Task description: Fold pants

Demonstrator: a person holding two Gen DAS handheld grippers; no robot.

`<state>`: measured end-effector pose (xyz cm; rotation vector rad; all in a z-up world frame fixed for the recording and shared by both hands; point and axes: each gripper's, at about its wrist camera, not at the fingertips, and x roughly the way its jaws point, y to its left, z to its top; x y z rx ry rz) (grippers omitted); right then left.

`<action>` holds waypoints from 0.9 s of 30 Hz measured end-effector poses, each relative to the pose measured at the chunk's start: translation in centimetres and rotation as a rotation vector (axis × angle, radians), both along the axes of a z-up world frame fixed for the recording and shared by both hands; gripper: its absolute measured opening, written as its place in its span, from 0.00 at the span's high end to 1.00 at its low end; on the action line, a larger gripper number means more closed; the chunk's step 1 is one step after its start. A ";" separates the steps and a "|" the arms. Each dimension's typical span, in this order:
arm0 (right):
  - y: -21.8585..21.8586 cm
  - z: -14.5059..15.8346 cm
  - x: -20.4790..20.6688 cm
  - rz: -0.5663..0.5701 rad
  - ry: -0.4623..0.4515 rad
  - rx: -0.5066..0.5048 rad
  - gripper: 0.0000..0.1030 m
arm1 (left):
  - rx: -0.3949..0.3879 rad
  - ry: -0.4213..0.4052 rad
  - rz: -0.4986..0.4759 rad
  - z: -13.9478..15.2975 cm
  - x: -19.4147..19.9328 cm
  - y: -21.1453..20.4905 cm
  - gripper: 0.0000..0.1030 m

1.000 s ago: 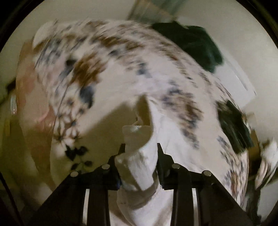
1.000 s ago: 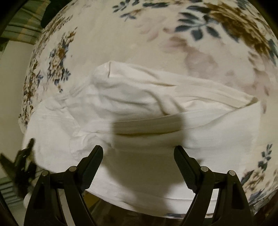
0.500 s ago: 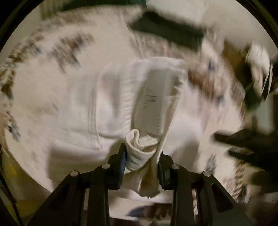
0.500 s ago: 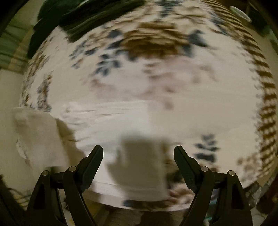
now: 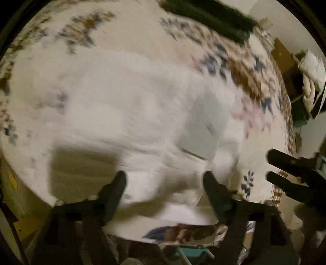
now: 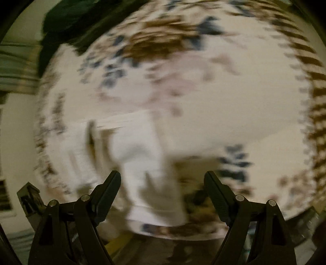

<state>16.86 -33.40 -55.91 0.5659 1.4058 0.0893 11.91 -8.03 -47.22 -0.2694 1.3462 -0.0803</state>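
On floral bedspread (image 5: 130,40), white pants (image 5: 142,114)

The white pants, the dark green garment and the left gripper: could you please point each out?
white pants (image 5: 142,106): left wrist view, middle of the cloth.
dark green garment (image 5: 207,16): left wrist view, its centre.
left gripper (image 5: 164,179): left wrist view, between open fingertips.

No text, label, brand or number can be read; both views are blurred by motion.

pants (image 5: 142,114): white | bedspread (image 5: 240,67): cream, blue-brown floral | garment (image 5: 209,14): dark green
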 end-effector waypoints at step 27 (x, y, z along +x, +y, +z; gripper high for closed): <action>-7.1 0.5 -4.9 -0.220 0.020 -0.110 0.85 | 0.073 -0.043 0.038 1.0 5.3 10.3 0.04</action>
